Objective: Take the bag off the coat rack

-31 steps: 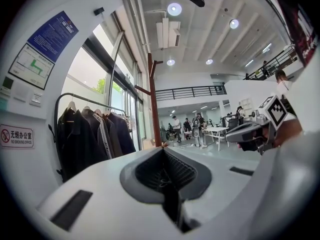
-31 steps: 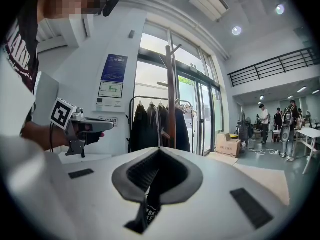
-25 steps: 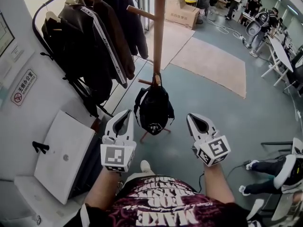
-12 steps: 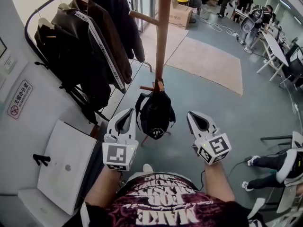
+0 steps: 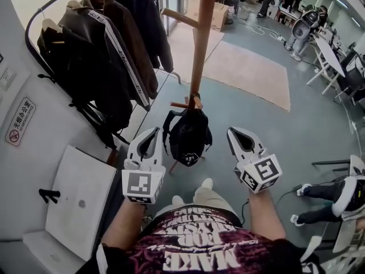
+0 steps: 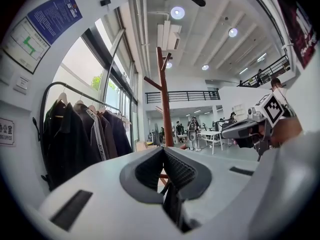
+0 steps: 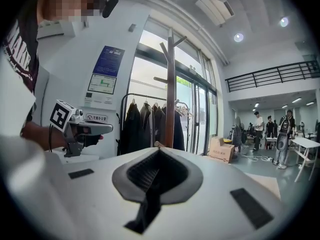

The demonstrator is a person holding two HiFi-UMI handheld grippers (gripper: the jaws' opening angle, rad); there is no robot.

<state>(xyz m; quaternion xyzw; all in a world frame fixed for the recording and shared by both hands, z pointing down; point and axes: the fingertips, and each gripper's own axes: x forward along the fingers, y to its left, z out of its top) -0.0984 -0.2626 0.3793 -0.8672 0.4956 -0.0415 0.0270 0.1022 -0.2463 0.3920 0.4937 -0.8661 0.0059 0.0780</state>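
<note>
Open hall with a grey floor (image 5: 245,136), a beige rug (image 5: 251,76) farther off, and a rail of dark jackets (image 5: 102,56) along the left wall. The wooden coat rack (image 5: 199,44) stands in the centre, and the black backpack (image 5: 187,136) hangs by its top loop from a low peg (image 5: 181,104) against the pole. Compared with the preceding second, the rack and backpack sit slightly lower and nearer in the head view, and a light shoe (image 5: 206,183) now shows ahead of the person's torso, so the person appears to be stepping toward the rack. The grippers themselves are almost unchanged. The left gripper (image 5: 153,132) is just left of the backpack and the right gripper (image 5: 232,131) just right of it, and neither touches it. In the left gripper view the jaws are pressed together with nothing between them (image 6: 162,149), and the rack pole rises beyond their tips. In the right gripper view the jaws are likewise closed on nothing (image 7: 159,150), with the pole and jackets behind. The change therefore looks like an approach only. The backpack is still on its peg and no grasp has begun. One gripper would probably have to spread its jaws and reach up to the loop at the peg before the backpack can be lifted clear.
</note>
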